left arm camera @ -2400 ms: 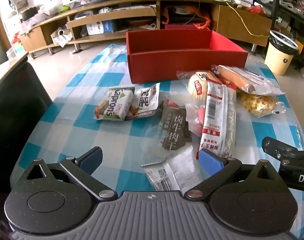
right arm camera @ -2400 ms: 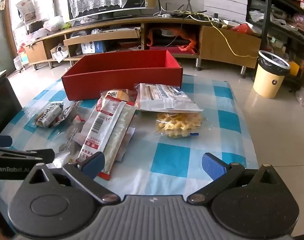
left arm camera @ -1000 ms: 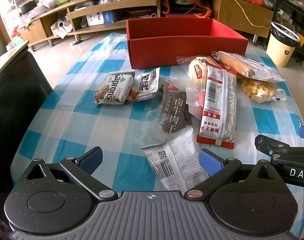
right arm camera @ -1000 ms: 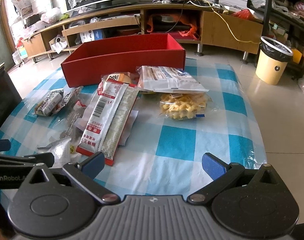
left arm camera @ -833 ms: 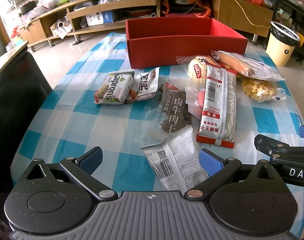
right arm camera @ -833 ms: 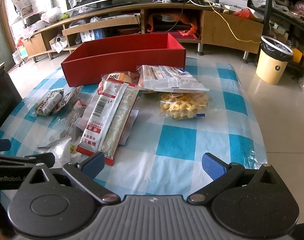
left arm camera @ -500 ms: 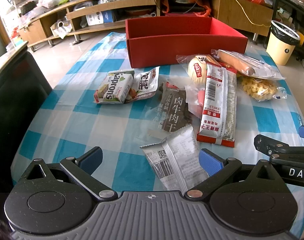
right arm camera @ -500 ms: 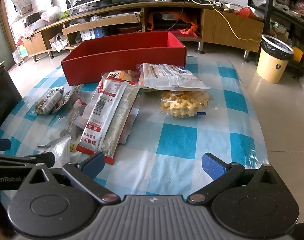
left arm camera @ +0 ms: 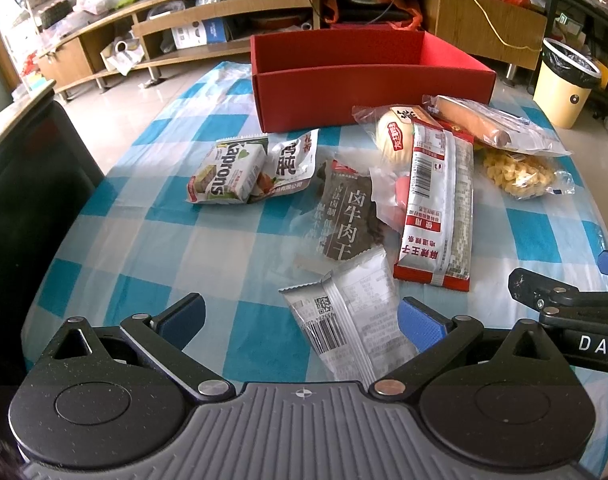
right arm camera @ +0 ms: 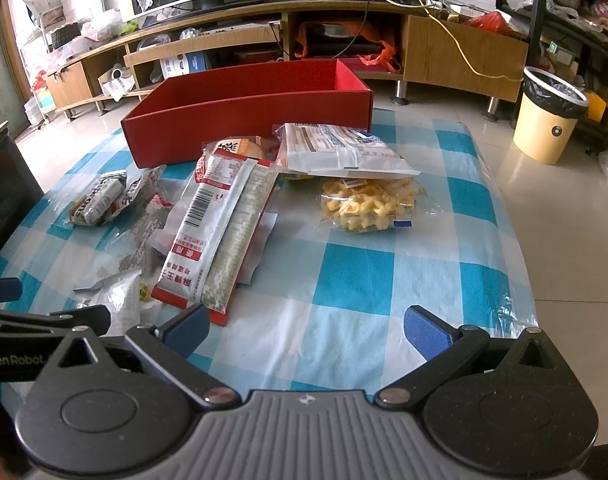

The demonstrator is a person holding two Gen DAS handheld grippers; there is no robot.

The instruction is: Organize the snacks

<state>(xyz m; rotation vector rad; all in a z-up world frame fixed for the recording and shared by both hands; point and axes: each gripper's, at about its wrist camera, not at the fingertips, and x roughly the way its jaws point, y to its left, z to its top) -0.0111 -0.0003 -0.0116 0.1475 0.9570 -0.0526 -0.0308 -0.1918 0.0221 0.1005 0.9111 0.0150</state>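
Observation:
A red open box [left arm camera: 368, 80] [right arm camera: 248, 116] stands at the far side of the checked table, and I see nothing in the part of it that shows. In front of it lie loose snacks: a Kaprons wafer pack [left arm camera: 228, 172], a dark jerky packet [left arm camera: 348, 216], a long red-and-white packet [left arm camera: 436, 200] [right arm camera: 220, 224], a bag of yellow pieces [left arm camera: 520, 172] [right arm camera: 368, 200] and a silver packet [left arm camera: 348, 312]. My left gripper [left arm camera: 300, 316] is open, and the silver packet lies between its fingers. My right gripper [right arm camera: 306, 326] is open over bare cloth near the front edge.
A dark chair back [left arm camera: 24, 184] rises at the table's left. The table's right edge [right arm camera: 516, 240] drops to a tiled floor with a yellow bin [right arm camera: 552, 116]. A long wooden TV stand [right arm camera: 264, 40] runs behind. The right gripper's finger [left arm camera: 544, 292] shows beside the left one.
Both grippers have drawn back a little from the box, so the snacks sit further into view. Both stay open and no packet has moved.

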